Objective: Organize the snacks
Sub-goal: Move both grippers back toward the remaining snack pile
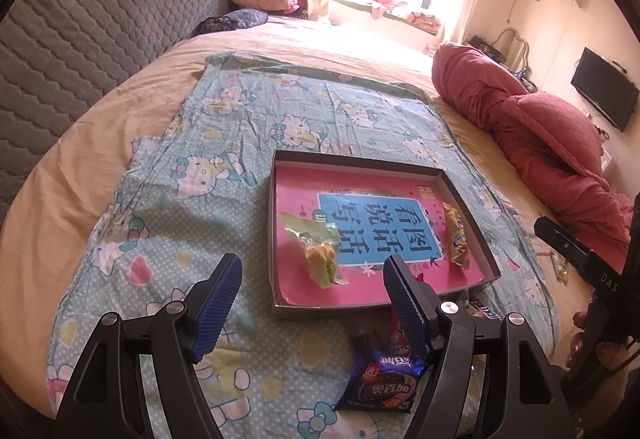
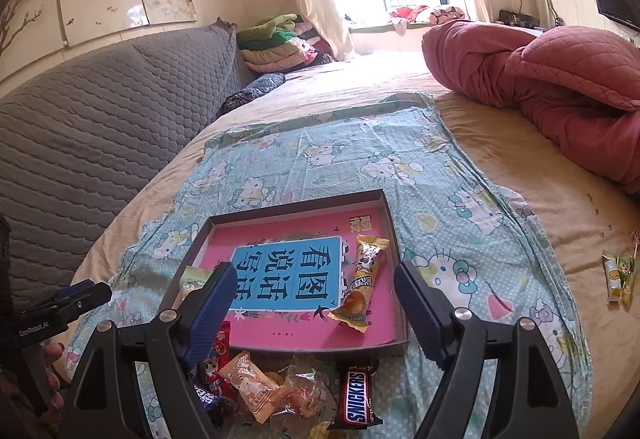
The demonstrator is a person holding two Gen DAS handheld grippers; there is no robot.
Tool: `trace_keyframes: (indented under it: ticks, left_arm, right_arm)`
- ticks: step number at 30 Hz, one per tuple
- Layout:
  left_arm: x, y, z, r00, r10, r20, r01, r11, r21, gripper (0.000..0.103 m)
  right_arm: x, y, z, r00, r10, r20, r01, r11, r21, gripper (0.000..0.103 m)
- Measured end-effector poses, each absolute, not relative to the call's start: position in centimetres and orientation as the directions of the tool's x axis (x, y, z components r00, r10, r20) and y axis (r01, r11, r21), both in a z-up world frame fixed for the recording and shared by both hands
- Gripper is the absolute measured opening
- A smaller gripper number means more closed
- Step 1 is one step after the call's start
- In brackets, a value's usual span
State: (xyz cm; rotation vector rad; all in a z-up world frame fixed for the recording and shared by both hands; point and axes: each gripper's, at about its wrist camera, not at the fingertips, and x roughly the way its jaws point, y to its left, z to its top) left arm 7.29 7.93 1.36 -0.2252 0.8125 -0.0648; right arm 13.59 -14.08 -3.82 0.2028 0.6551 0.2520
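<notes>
left gripper (image 1: 312,303): jaws spread wide, nothing held between the blue pads; pointed down at the near edge of the tray.
right gripper (image 2: 312,305): jaws spread wide, nothing pinched; the tray's near half is framed between the fingers.
tray (image 2: 304,201): shallow dark-rimmed box, laid on the Hello Kitty sheet (image 2: 460,175), just ahead of both grippers; bottom covered by a pink book with a blue title panel (image 1: 384,231).
green-wrapped snack (image 1: 320,251): inside the tray, directly ahead between the left gripper's fingers, near the tray's left wall.
yellow snack packet (image 2: 360,283): inside the tray, ahead of the right gripper between its fingers; seen past the right finger in the left view.
Oreo pack (image 1: 384,383): on the sheet outside the tray, below and just beside the left gripper's right finger.
Snickers bar (image 2: 356,397): on the sheet, outside the tray's near rim, low between the right gripper's fingers.
loose snack pile (image 2: 260,383): beside the Snickers bar, toward the right gripper's left finger; orange and clear wrappers, touching one another.
stray snack packet (image 2: 618,275): on the bedsheet, well off to the right of the right gripper.
</notes>
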Motion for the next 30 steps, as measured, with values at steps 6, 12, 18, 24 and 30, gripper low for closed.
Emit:
trace_keyframes:
  ticks: [6, 12, 18, 24, 30]
  left_arm:
    - [5.9, 7.1, 0.4, 0.651, -0.16, -0.742, -0.015, 0.975, -0.223, 0.075]
    - [4.9, 5.4, -1.1, 0.59, -0.23, -0.774, 0.03, 0.964, -0.264, 0.075]
    - [4.1, 3.9, -1.7, 0.551, -0.255, -0.794, 0.056, 0.961, -0.27, 0.075]
    - [3.3, 3.0, -2.2, 0.526, -0.254, -0.812, 0.07, 0.964, -0.256, 0.075]
    - [2.9, 2.3, -2.4, 0.508, -0.276, -0.816, 0.106, 0.96, -0.259, 0.075]
  right_arm:
    - [12.6, -14.4, -3.5, 0.762, 0.307, -0.57, -0.182, 0.947, 0.265, 0.08]
    - [11.7, -14.4, -3.5, 0.758, 0.321, -0.568, -0.197, 0.943, 0.269, 0.08]
    - [10.8, -14.6, -3.8, 0.749, 0.324, -0.578, -0.203, 0.943, 0.265, 0.08]
    - [10.0, -14.9, -4.2, 0.739, 0.327, -0.59, -0.203, 0.942, 0.268, 0.08]
    - [9.5, -15.0, -4.9, 0.728, 0.324, -0.604, -0.198, 0.943, 0.267, 0.08]
